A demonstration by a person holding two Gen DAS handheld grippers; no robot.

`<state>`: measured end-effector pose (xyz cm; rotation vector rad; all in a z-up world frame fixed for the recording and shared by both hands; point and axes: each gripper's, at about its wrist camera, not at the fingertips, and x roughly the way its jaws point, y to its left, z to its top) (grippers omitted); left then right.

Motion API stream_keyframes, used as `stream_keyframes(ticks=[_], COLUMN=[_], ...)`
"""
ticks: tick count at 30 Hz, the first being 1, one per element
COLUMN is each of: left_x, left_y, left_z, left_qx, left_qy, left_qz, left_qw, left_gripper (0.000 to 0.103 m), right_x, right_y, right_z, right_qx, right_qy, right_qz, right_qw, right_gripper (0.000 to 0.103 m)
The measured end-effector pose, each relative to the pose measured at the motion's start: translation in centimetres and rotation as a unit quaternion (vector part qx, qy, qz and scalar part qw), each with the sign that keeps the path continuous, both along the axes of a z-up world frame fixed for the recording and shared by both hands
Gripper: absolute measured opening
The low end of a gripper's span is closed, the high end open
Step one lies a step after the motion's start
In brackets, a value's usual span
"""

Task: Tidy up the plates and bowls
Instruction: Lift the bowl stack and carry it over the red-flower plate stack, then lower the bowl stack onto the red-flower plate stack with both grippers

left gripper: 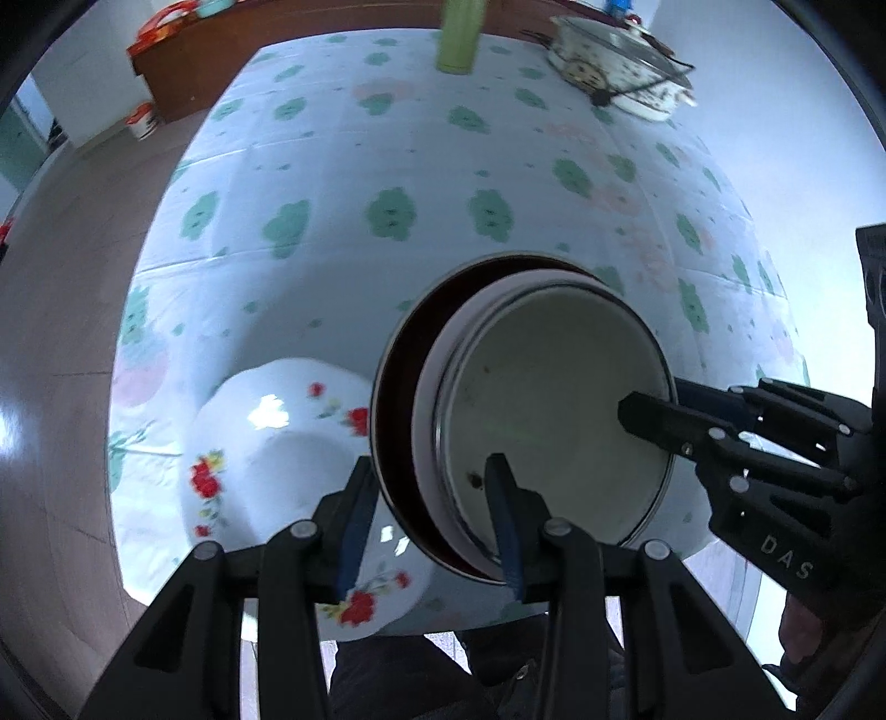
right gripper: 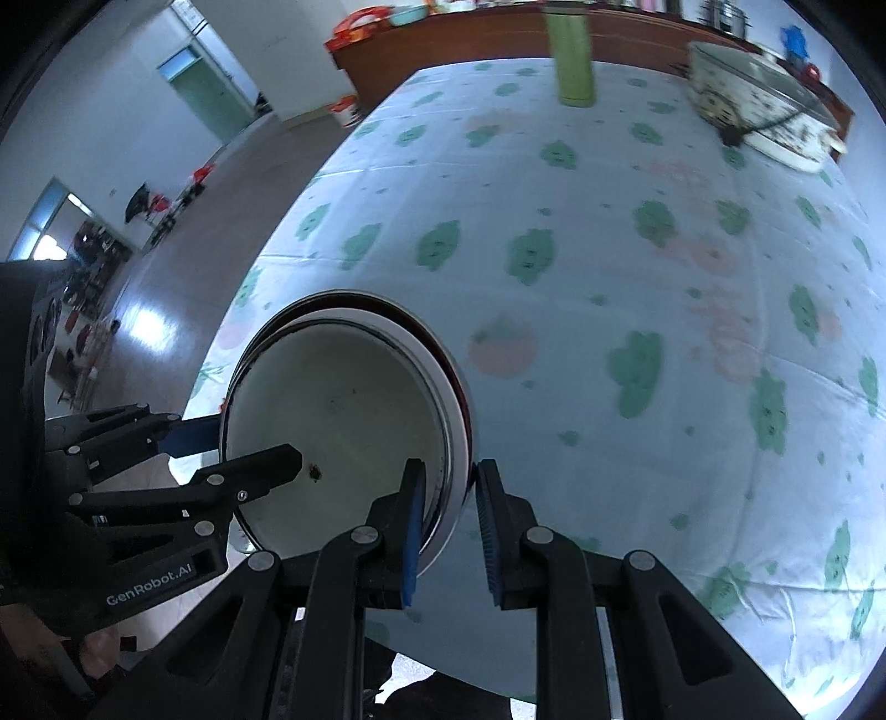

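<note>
Two tongs share one nested stack of bowls [left gripper: 554, 421] above the flower-print desk [left gripper: 343, 183]: from the left wrist, the left tongs [left gripper: 432, 515] straddle its near rim, seemingly clamped, beside a rose-patterned plate [left gripper: 266, 459], while the right tongs [left gripper: 653, 412] pinch the opposite edge, likely to keep it level. From the right wrist, the right tongs [right gripper: 448, 531] clamp the stack's rim [right gripper: 448, 443], left tongs [right gripper: 221, 443] opposite.

A glossy tiled floor [right gripper: 183, 288] is seen at nine o'clock; a green door [right gripper: 213, 97] is set in white walls [right gripper: 83, 111] at eleven; a wooden sideboard [right gripper: 476, 44] is placed at twelve.
</note>
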<state>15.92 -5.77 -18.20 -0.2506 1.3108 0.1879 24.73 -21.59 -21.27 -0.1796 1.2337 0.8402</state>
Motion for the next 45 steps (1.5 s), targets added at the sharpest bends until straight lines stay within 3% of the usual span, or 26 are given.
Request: stream_keyframes(ticks=[25, 45], left_x=[-6.2, -7.0], left_y=[8.6, 10.6], left_z=[-2.5, -4.8], left_qx=[-0.031, -0.044], left_qy=[0.038, 0.066], left_qz=[0.083, 0.095], left_qw=[0.9953, 0.9923], left_gripper=[0.037, 0.037], right_x=[-4.6, -5.3], right_y=[9.5, 12.5], right_z=[-0.7, -2.7], right_qx=[-0.017, -0.036], right_qy=[0.005, 0.032], right_qz=[0.090, 0.110], right_qw=[0.996, 0.993], right_gripper=[0.020, 0.020])
